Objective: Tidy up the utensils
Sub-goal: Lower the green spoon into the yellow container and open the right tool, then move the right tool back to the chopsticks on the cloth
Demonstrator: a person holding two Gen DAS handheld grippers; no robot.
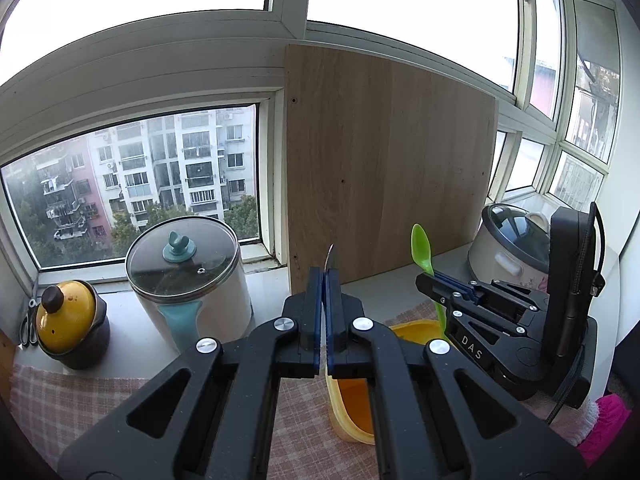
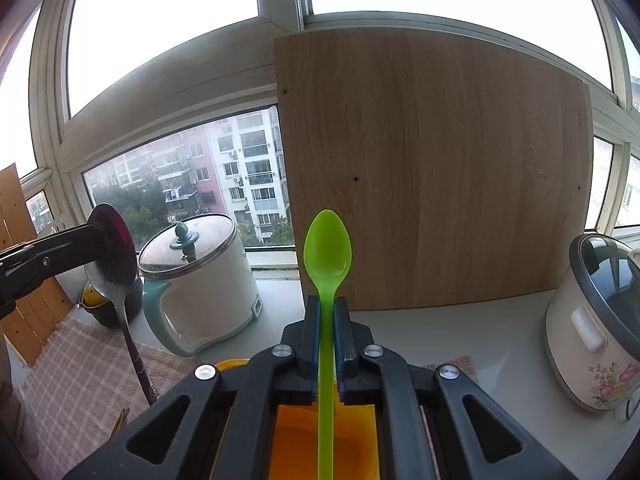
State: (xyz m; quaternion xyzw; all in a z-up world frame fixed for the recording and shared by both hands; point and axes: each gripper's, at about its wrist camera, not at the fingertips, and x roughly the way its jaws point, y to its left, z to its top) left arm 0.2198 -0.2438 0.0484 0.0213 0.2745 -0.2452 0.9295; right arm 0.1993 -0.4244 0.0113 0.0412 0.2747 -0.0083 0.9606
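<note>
Wooden board [image 2: 436, 168] is leaning upright against the window [image 1: 132, 184], standing on the pale surface [image 2: 460, 332]; taking it as the landmark. Left of the board, a white electric pot w/ glass lid [image 1: 192, 280] is sitting on the sill side of the surface. Right of the board, a floral rice cooker [image 2: 596, 320] is standing near the surface's edge. Further left of the board, past the white pot, a small yellow-lidded clay pot [image 1: 70, 324] is resting beside it. In front of the board, a checked cloth [image 1: 80, 408] is covering the near surface, and a yellow container [image 1: 348, 404] is sitting on it, open top facing up.

Left claw [image 1: 325, 280] is closing tight on a metal spoon [image 2: 114, 256], gripping it at the neck just under the bowl; handle is hanging down toward the cloth, left of the container in the right wrist view. From its own cam only the bowl's thin edge is showing above the pads.

Right claw [image 2: 328, 312] is gripping a green plastic spoon [image 2: 327, 248] by its stem, bowl pointing up in front of the board, long handle running down over the container's orange inside.
</note>
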